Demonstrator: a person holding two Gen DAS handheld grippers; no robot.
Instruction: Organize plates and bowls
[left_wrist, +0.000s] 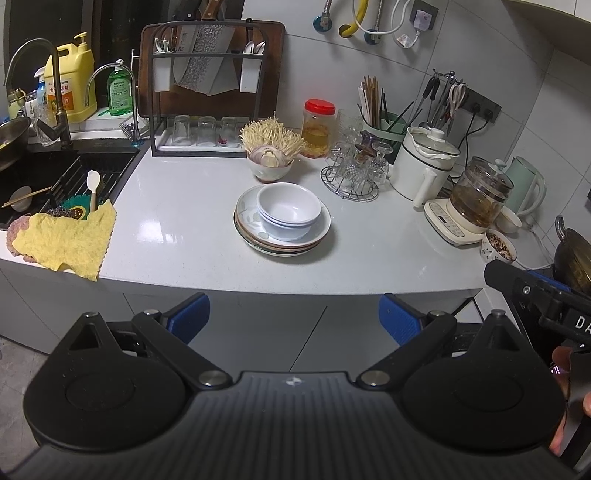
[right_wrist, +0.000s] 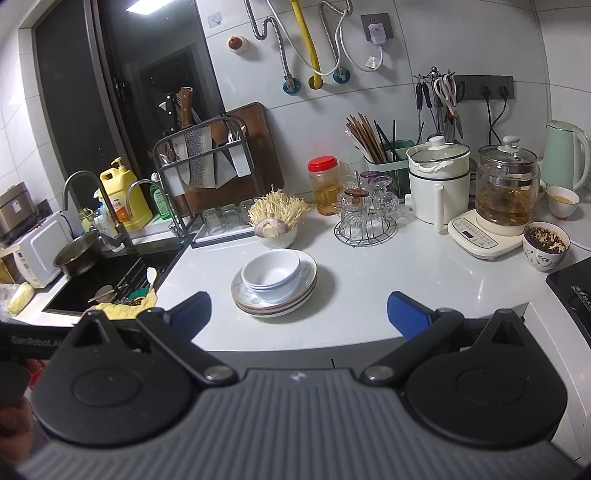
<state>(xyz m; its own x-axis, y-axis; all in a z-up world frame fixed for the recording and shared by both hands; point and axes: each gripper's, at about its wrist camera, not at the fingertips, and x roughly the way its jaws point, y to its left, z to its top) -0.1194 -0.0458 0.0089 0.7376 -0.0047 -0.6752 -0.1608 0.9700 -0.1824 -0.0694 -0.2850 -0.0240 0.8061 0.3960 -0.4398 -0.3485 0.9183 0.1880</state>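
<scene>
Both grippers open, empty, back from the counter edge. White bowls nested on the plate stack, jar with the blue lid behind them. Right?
Not quite: the jar has a red lid, not blue, as the right wrist view shows. The rest holds: the left gripper and right gripper are open and empty, short of the counter, and the white bowls sit nested on the plate stack.

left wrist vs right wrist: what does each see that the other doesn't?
Left wrist only: all of the yellow cloth at the sink edge, and the right gripper's body at its right edge.
Right wrist only: microwave, pot by the tap, cup near the green kettle.
Both: nested bowls on the plates, jar, glass rack. Left gripper and right gripper are open, short of the counter.
</scene>
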